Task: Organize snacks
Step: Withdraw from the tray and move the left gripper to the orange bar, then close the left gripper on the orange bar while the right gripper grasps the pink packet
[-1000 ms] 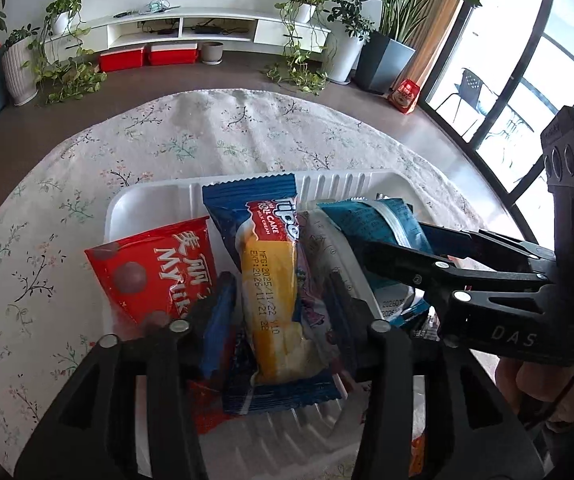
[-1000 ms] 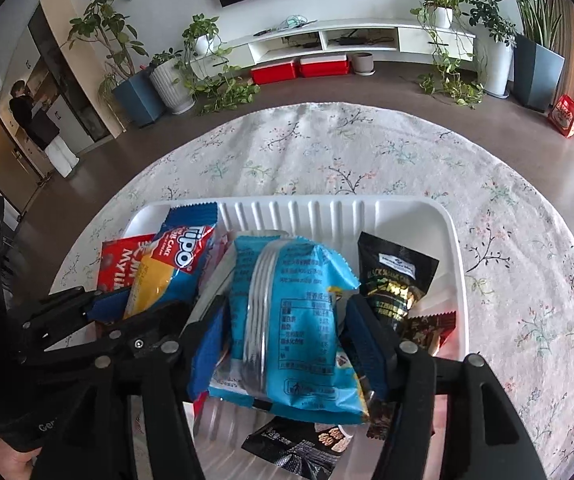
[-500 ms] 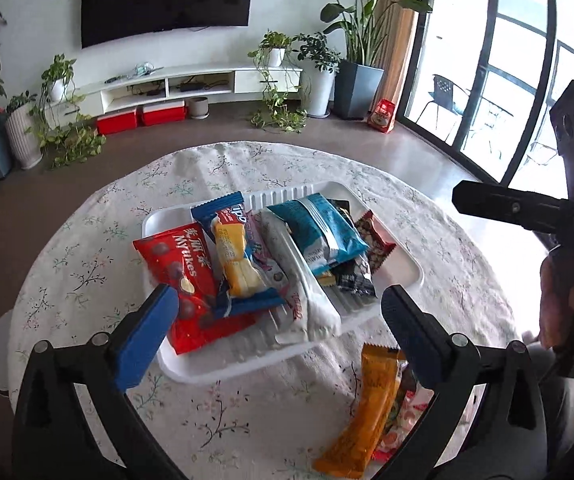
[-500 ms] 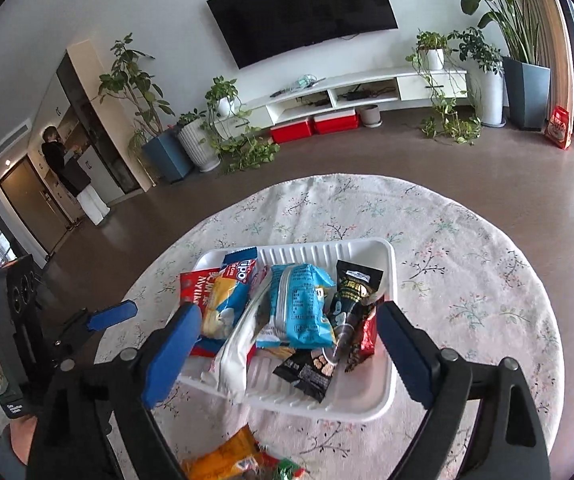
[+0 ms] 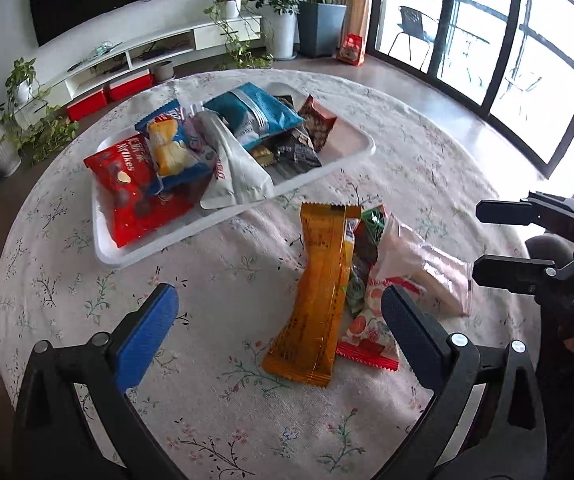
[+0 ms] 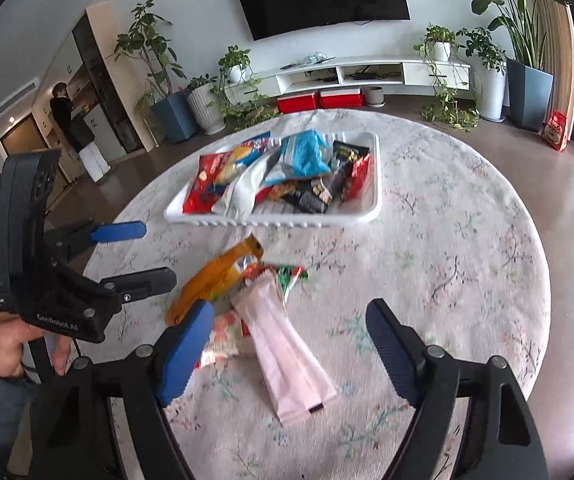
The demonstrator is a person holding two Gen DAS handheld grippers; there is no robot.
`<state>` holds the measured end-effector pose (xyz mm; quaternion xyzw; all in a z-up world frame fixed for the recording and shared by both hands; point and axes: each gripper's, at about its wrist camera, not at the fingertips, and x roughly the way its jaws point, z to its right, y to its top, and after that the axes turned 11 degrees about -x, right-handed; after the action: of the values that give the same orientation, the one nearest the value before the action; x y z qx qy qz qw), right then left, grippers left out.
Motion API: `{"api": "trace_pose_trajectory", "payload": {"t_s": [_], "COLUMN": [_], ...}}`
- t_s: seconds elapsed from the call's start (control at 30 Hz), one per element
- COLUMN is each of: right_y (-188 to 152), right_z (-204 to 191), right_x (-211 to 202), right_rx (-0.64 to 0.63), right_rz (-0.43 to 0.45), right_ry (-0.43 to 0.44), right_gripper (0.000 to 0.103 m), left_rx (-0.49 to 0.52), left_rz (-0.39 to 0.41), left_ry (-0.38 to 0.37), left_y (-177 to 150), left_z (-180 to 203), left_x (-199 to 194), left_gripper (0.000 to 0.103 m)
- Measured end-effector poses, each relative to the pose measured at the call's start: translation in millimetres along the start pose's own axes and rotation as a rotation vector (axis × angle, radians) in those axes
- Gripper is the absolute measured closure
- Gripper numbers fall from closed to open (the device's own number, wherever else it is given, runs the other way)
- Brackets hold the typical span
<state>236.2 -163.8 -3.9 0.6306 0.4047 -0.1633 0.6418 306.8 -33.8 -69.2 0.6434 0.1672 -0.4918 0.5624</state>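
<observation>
A white tray (image 5: 351, 160) (image 6: 371, 216) on the round table holds several snack packs, among them a red pack (image 5: 135, 188), a blue pack (image 5: 259, 114) and a white pack (image 5: 235, 164). Loose snacks lie on the cloth nearer me: an orange pack (image 5: 319, 292) (image 6: 211, 276), a pale pink pack (image 5: 427, 268) (image 6: 287, 348), a green-red pack (image 5: 367, 240) and a red-white pack (image 5: 367, 332). My left gripper (image 5: 279, 332) is open and empty above the cloth, by the orange pack. My right gripper (image 6: 291, 352) is open and empty over the pink pack.
The table wears a floral cloth (image 5: 227, 400); its round edge drops to a brown floor. Beyond are potted plants (image 6: 167, 92), a white TV shelf (image 6: 347, 72), a window wall (image 5: 487, 40) and a person (image 6: 75, 132) standing far left.
Both grippers opened, let go of the packs in the tray, and pulled back and up. They now hover over the loose snacks in front of the tray.
</observation>
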Motion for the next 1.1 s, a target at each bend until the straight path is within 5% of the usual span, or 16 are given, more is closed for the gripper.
{"api": "trace_pose_trajectory", "payload": {"t_s": [0.2, 0.5, 0.6, 0.73, 1.1], "right_y": [-14.3, -21.2, -21.7, -22.9, -23.1], "right_z": [0.3, -1.5, -1.2, -1.0, -3.1], "right_x": [6.7, 14.6, 15.7, 15.4, 16.8], "right_rx": [0.001, 0.0, -0.002, -0.002, -0.019], "right_rz": [-0.028, -0.042, -0.045, -0.048, -0.061], "right_ry": [-0.007, 0.018, 0.019, 0.02, 0.021], "right_gripper": [0.026, 0.027, 0.027, 0.027, 0.029], "left_rx": [0.061, 0.123, 0.141, 0.129, 0.091], "left_rz": [-0.058, -0.102, -0.124, -0.141, -0.147], "left_ry": [0.001, -0.001, -0.002, -0.02, -0.037], "left_y": [0.0, 5.0, 6.4, 5.6, 3.3], "left_z": [4.2, 18.3, 22.4, 22.6, 12.0], "left_x": [18.8, 31.3, 39.4, 45.0, 46.9], "left_gripper": [0.036, 0.036, 0.045, 0.071, 0.078]}}
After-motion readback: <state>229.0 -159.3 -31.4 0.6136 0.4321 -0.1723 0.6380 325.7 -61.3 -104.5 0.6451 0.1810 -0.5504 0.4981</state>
